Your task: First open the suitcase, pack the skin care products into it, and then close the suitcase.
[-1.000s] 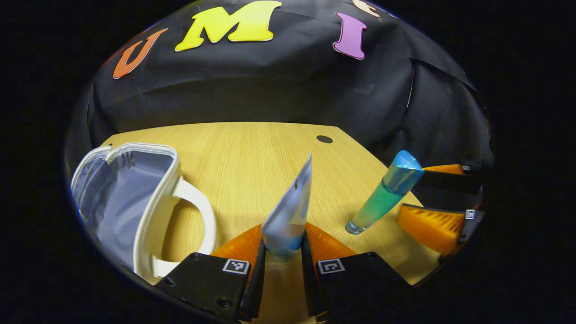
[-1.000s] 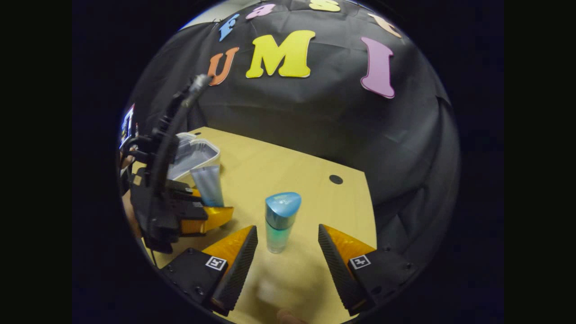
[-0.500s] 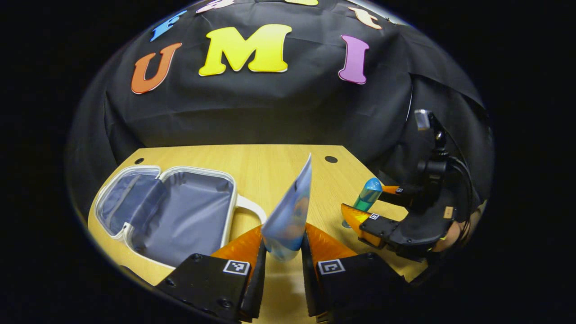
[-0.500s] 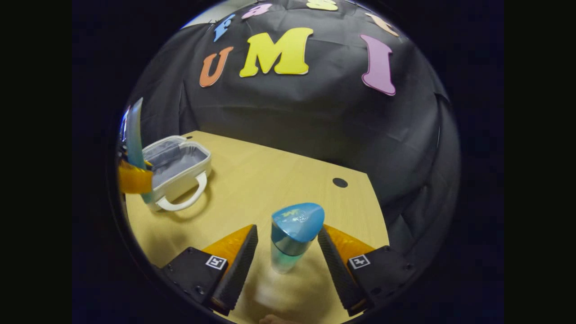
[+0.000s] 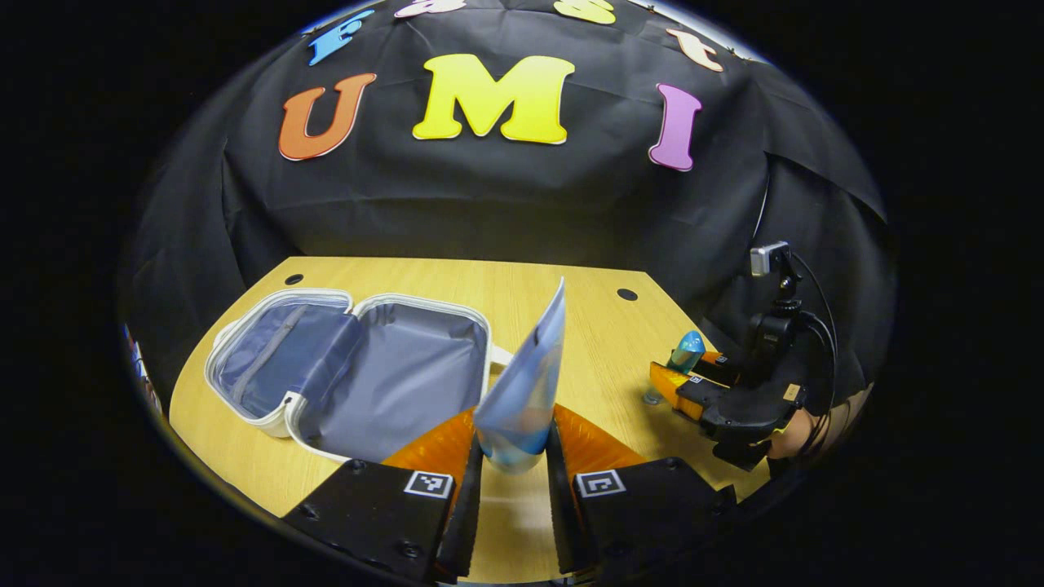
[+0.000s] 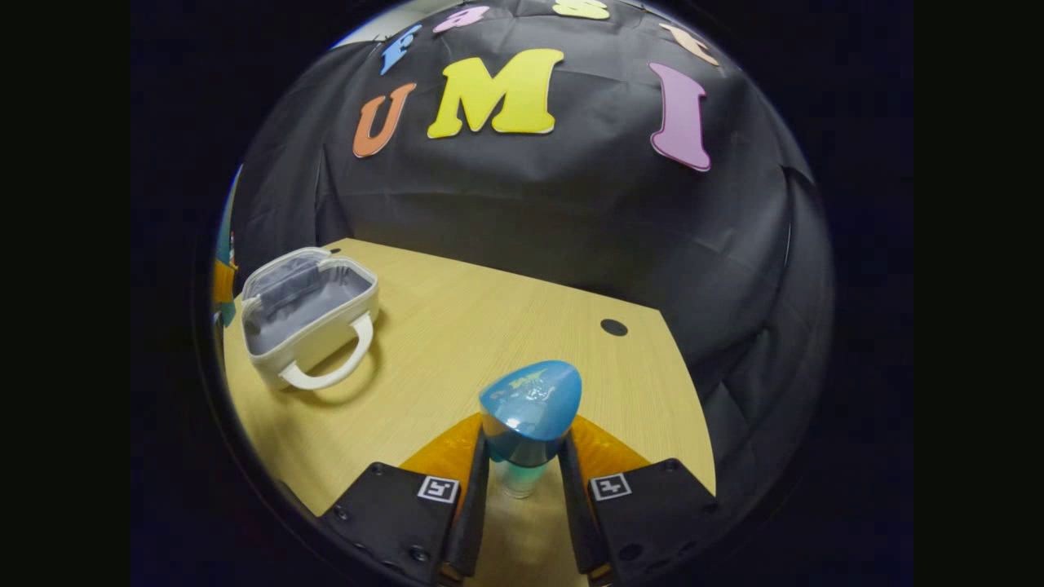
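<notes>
We're packing: our left gripper (image 5: 510, 456) clamps the tube (image 5: 526, 383), our right gripper (image 6: 522, 481) pinches the bottle (image 6: 528, 416). The suitcase (image 5: 351, 371) lies open on the counter (image 6: 506, 326) at ten o'clock; next, we lower both inside.

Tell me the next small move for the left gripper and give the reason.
Probably carry the tube over to the left, above the open suitcase, then lower it in. The left gripper is shut on the tube, which stands upright between its fingers and off the table, and the suitcase lies open with its grey lining bare. The right gripper is shut on the bottle.
</notes>
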Demonstrator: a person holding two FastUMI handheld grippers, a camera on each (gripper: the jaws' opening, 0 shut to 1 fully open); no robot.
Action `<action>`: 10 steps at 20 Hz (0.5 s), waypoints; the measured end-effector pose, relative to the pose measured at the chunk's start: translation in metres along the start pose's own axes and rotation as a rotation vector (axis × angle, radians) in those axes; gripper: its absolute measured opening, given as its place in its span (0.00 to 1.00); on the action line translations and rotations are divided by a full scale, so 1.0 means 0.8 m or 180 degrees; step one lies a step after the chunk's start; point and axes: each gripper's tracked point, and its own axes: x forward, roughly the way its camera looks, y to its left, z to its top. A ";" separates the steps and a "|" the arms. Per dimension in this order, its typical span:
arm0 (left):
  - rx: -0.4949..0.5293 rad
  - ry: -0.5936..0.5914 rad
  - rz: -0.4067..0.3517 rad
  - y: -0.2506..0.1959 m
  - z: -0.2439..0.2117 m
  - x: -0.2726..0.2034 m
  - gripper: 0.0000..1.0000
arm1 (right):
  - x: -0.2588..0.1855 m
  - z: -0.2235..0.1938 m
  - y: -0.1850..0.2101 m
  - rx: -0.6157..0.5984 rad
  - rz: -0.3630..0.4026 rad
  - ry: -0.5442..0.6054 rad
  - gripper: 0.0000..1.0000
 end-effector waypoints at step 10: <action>0.0099 0.0279 0.0128 0.139 0.007 0.024 0.41 | -0.140 0.083 0.048 0.0273 -0.0021 -0.0003 0.41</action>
